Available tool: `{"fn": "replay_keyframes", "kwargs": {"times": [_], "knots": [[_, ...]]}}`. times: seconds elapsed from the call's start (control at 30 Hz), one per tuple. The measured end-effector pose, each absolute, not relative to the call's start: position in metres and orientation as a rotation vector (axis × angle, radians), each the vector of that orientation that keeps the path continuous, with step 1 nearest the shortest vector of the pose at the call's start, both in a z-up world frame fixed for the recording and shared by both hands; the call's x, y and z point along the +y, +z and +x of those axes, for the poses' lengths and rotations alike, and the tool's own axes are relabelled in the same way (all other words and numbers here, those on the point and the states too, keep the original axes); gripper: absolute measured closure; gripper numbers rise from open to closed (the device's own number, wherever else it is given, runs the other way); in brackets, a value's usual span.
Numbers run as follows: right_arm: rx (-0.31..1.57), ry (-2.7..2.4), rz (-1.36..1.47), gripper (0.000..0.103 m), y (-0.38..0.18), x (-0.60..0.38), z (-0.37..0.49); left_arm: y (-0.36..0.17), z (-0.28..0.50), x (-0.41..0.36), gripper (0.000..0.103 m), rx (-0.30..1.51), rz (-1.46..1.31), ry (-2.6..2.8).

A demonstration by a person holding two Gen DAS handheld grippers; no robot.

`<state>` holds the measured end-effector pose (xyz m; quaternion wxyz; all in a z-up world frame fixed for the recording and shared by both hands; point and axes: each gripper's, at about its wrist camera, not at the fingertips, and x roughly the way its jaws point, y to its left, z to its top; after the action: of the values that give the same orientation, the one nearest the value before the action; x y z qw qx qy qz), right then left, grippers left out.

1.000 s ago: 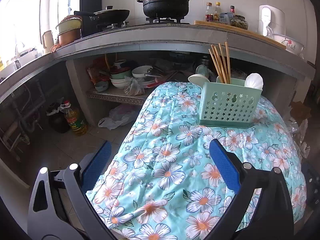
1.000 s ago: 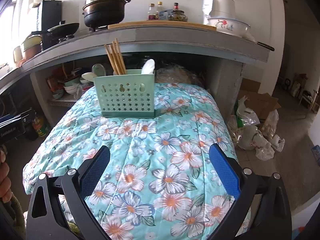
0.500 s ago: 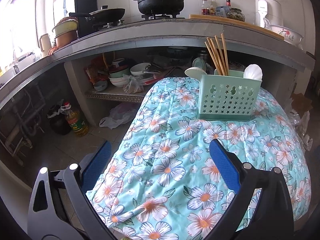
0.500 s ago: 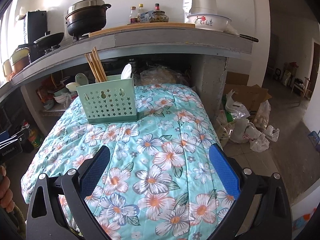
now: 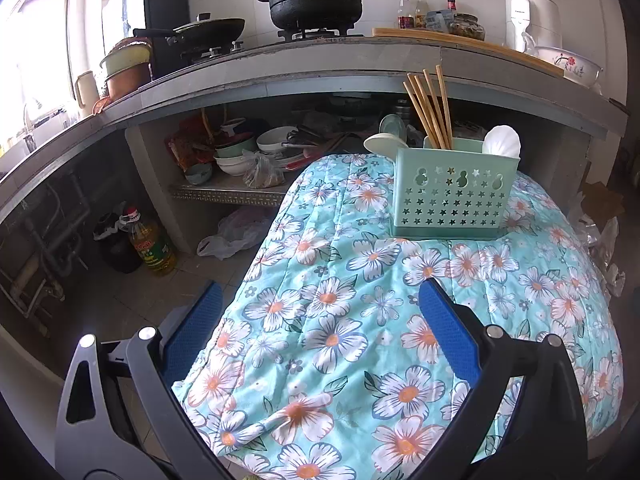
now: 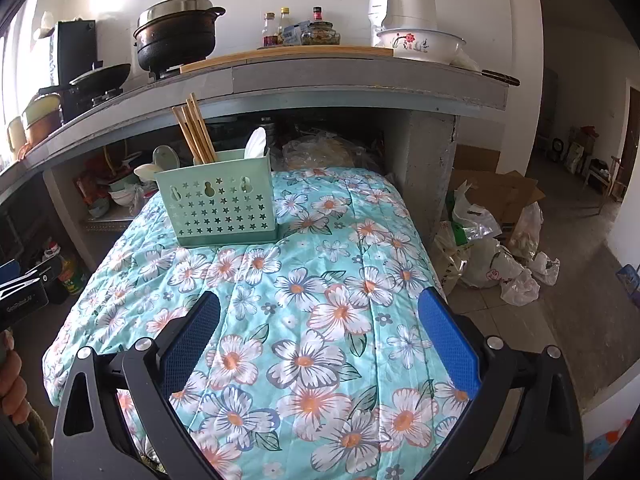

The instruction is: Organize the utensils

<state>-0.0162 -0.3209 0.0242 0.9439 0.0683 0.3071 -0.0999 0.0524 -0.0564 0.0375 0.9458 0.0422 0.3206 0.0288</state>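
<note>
Chopsticks [image 5: 430, 110] (four showing) stand in one green caddy [image 5: 450, 196]; both grippers' jaws gape wide, holding nothing.

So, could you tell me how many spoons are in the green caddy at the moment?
2: one white spoon stands at the right end of the green caddy, and another spoon pokes out at its left end. Others may be hidden inside.

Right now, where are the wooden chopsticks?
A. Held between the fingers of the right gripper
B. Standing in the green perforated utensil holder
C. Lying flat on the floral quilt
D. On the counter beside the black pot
B: the wooden chopsticks stand leaning in the green utensil holder, which sits on the floral quilt; both the right gripper and the left gripper are open and hold nothing.
</note>
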Motion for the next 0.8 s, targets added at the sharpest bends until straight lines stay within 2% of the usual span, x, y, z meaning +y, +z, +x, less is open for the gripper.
{"fn": "replay_keyframes", "kwargs": {"times": [0.8], "knots": [[0.632, -0.186, 0.125, 0.007, 0.0238, -0.3177, -0.0145, 0.0369, 0.0514, -0.0598, 0.008, 0.665, 0.11, 0.021]]}}
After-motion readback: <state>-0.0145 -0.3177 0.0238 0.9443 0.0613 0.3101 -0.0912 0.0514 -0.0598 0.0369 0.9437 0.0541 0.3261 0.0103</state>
